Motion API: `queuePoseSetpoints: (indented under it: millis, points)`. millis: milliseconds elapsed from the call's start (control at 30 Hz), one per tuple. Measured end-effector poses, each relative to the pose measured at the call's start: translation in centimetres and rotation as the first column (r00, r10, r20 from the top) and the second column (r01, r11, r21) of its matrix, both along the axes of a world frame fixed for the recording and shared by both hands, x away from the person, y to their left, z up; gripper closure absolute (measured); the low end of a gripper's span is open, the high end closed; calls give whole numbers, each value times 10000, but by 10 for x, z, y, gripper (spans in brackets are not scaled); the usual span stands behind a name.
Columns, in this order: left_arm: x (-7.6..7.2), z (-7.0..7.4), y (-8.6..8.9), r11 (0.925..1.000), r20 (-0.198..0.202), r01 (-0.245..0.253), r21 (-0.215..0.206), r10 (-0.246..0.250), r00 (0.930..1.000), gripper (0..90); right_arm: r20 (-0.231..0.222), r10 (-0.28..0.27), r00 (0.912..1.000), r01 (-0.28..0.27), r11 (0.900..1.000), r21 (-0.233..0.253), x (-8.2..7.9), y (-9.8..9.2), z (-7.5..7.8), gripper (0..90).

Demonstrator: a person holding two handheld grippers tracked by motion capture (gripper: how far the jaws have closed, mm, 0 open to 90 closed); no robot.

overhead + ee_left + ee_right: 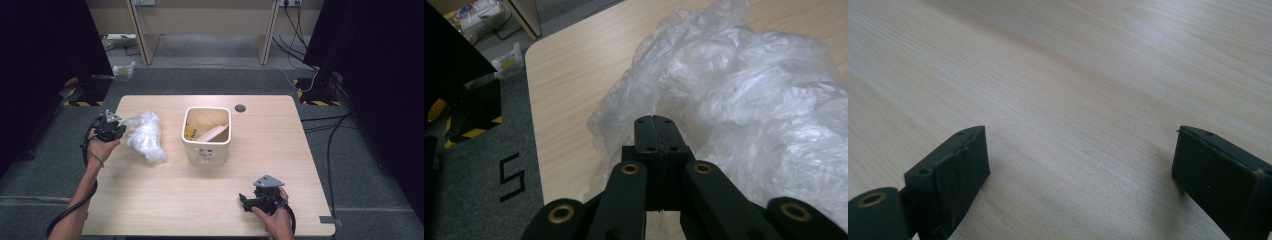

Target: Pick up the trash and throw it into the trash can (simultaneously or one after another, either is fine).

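We see the left gripper (120,131) at the left edge of the wooden counter (165,195), held in the person's left hand (100,148). In the left gripper view, its jaws are pressed together with no gap between them, and their tips (655,120) sit against the near fold of a crumpled clear plastic bag (744,100). We cannot tell whether a layer of film is pinched between the jaws or merely lies behind them. In the high view, the bag (146,137) lies on the left part of the counter, just beside the left gripper and to the left of a white square bin (206,150), with bare wood between bag and bin.

The bin stands upright near the middle of the counter. Its open top shows a yellowish interior and a pale flat piece (216,133) leaning inside. A round cable hole (240,108) sits in the counter just behind the bin.

We see the right gripper (244,200) near the front right of the counter, held in the person's right hand (277,220), well apart from both bag and bin. In the right gripper view, its jaws stand wide apart over bare wood (1073,100) with nothing between them.
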State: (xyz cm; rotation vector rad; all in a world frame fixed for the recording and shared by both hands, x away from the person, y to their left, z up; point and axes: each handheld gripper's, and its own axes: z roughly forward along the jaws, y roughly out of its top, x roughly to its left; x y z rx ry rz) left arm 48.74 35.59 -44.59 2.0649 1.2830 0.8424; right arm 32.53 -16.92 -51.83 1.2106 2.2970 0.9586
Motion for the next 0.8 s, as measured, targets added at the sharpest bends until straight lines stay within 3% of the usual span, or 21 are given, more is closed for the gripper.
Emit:
queuePoseSetpoints:
  millis: [267, 800]
  points:
    - [-5, 15, 1, 9999, 344, 128, 109, -131, 9993, 897, 26, 7, 10000, -7, 10000, -5, 0, 0, 0, 85]
    - [-18, 59, -9, 9962, 924, 812, -313, -780, 9927, 897, 3, -15, 10000, 15, 10000, 10, 0, 0, 0, 85]
